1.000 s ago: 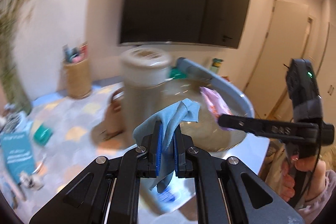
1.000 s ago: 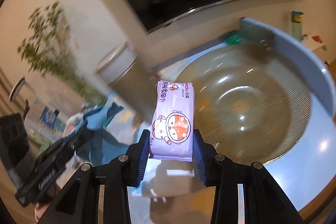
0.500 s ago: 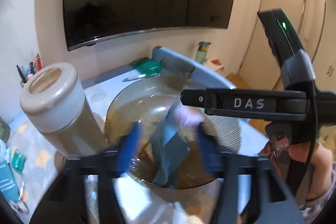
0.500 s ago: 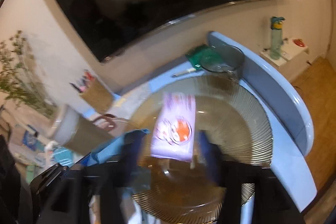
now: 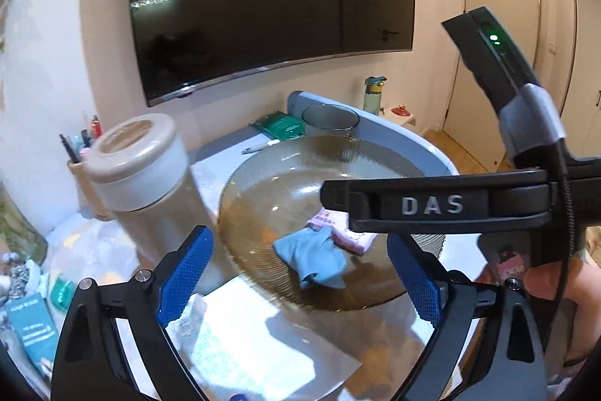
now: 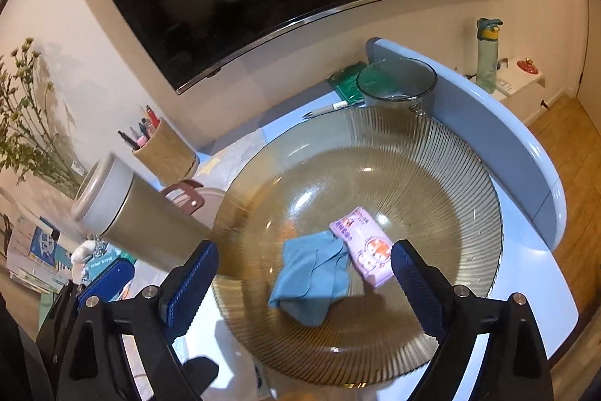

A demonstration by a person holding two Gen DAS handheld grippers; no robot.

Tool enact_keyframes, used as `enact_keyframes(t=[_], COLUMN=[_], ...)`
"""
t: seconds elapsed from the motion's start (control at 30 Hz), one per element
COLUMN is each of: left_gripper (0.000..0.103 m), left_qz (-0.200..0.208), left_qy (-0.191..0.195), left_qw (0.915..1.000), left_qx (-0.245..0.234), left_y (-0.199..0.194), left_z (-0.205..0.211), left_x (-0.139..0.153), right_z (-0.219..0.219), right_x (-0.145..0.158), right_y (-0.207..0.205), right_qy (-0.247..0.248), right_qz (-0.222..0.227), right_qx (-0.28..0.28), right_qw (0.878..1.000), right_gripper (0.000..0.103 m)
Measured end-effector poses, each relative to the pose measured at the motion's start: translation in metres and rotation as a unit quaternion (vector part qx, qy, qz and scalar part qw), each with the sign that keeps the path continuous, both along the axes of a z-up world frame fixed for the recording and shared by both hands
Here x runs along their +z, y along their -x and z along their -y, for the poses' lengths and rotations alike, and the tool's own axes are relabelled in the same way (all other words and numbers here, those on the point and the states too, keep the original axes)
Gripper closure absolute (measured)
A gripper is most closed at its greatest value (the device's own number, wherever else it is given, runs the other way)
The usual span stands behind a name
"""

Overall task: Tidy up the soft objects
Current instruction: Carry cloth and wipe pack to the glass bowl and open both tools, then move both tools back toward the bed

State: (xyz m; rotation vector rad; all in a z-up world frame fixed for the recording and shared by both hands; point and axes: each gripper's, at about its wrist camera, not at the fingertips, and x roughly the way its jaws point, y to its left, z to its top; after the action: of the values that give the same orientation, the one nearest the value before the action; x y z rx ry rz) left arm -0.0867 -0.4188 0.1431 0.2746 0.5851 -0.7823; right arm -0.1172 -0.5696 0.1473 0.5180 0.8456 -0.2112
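Note:
A blue cloth (image 5: pixel 313 258) (image 6: pixel 311 273) lies crumpled in the bottom of a wide ribbed amber glass bowl (image 5: pixel 263 171) (image 6: pixel 432 153). A pink tissue pack (image 5: pixel 353 235) (image 6: pixel 364 247) rests beside it, touching its right edge. My left gripper (image 5: pixel 300 235) hovers over the bowl's near rim, its jaws opening, with nothing pressed between the blue pads (image 5: pixel 184 273). My right gripper (image 6: pixel 304 247) hangs above the bowl too, jaws opening and empty, with the cloth and pack loose below. Its black finger (image 5: pixel 432 205) crosses the left wrist view and hides part of the pack.
A tall beige lidded tumbler (image 5: pixel 139 156) (image 6: pixel 124 213) stands against the bowl's left side. Behind are a woven pen holder (image 6: pixel 165 153), a pen (image 6: pixel 330 108), a green packet (image 5: pixel 280 126) and a glass pot (image 6: pixel 394 81). A raised blue edge (image 6: pixel 507 138) bounds the table on the right.
Both grippers went from shut to wide open. The blue cloth left the left gripper and the pink pack left the right; both now lie in the bowl. Both hands moved over the bowl.

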Motion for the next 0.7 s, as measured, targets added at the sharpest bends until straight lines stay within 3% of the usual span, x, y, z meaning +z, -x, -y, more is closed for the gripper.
enact_keyframes(t=[0.27, 0.7], left_gripper=[0.010, 0.010], left_qz=[0.047, 0.046], left_qy=[-0.019, -0.022], left_qw=[0.9979, 0.9879], left_qx=[0.040, 0.147], left_y=[0.013, -0.009], left_z=[-0.036, -0.162], left_x=[0.007, -0.002], right_z=[-0.033, -0.139], right_x=[0.007, 0.024], right_y=[0.017, 0.016], right_qy=[-0.011, -0.021], right_qz=[0.012, 0.042], right_qx=[0.005, 0.061], right_qw=[1.000, 0.997], right_gripper=[0.011, 0.011])
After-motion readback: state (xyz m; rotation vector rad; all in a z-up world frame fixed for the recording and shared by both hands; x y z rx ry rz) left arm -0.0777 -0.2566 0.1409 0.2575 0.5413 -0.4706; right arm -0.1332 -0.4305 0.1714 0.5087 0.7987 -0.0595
